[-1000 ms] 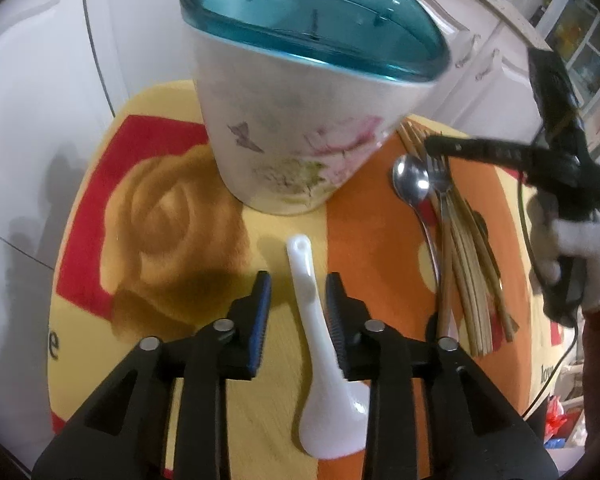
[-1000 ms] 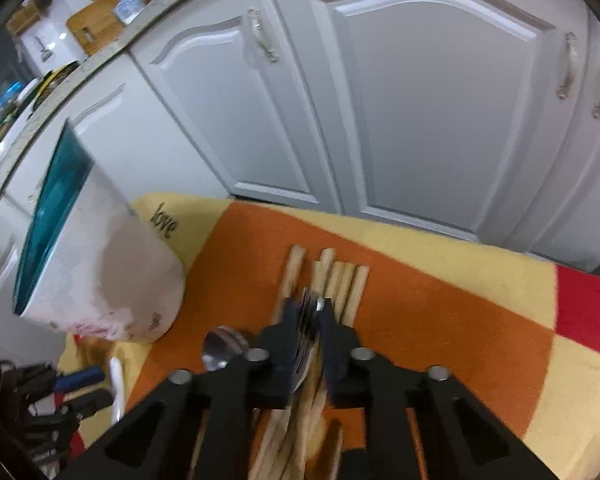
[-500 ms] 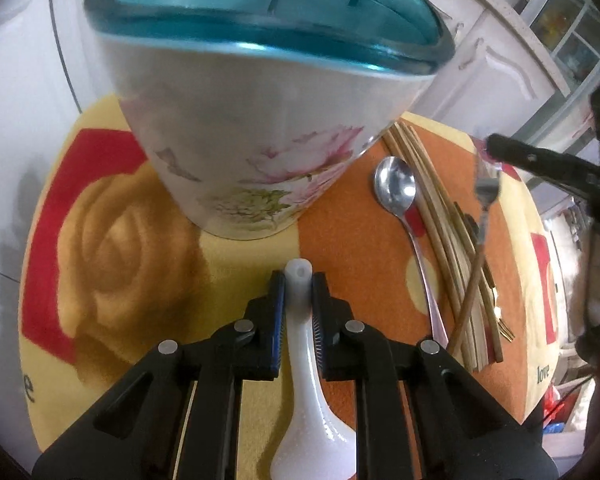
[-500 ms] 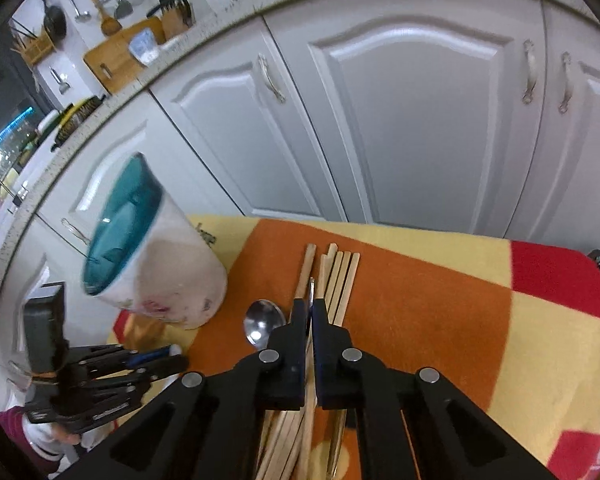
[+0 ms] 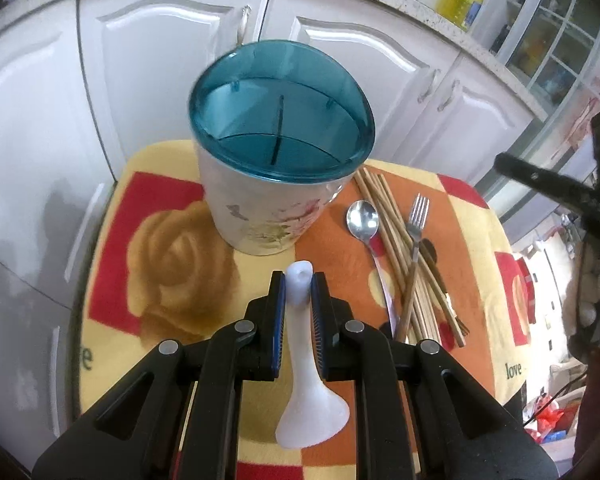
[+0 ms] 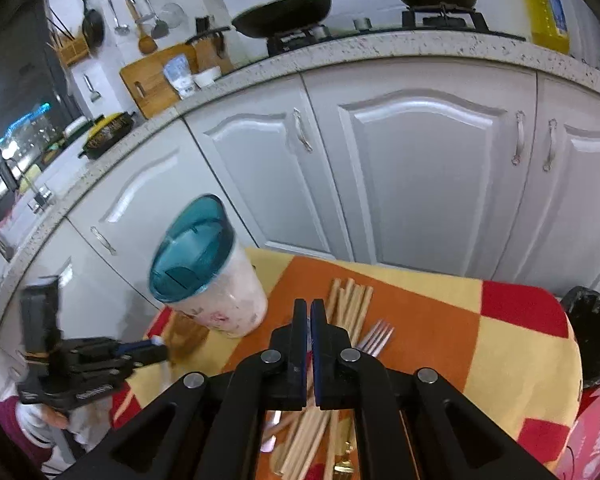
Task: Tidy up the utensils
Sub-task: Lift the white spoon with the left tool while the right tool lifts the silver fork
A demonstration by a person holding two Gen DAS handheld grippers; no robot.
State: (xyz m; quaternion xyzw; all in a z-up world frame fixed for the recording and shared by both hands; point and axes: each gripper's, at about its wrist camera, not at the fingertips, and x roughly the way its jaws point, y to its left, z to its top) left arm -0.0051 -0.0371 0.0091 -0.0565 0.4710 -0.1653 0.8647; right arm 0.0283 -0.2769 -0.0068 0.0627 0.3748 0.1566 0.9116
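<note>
Since the earlier frames, the left gripper (image 5: 299, 292) has closed on the white soup spoon (image 5: 306, 364) and lifted it off the cloth, while the right gripper (image 6: 309, 312), which a second ago was at the fork (image 5: 414, 248) and half a second ago had it raised, now rides higher with the fork lying back among the chopsticks (image 5: 404, 256). Left gripper: pads pressed on both sides of the spoon's handle just below its rounded tip, which pokes out beyond the fingertips; the bowl of the spoon hangs back beneath the gripper body, nearer the camera. Right gripper: jaws brought together with only a thin slit between the pads and nothing held. Utensil holder (image 5: 278, 176), a white floral cup with a teal divided insert, stands upright on the patterned cloth (image 5: 160, 264) straight ahead of the held spoon, not touching it. Metal spoon (image 5: 366, 232) lies to the right of the holder, its bowl toward the cabinets, just beside the chopstick bundle. Fork rests across the chopsticks, tines pointing toward the white cabinet doors (image 6: 420, 168). In the right wrist view the chopsticks and fork tines lie directly below and just beyond the closed fingertips, and the holder stands to their left.
</note>
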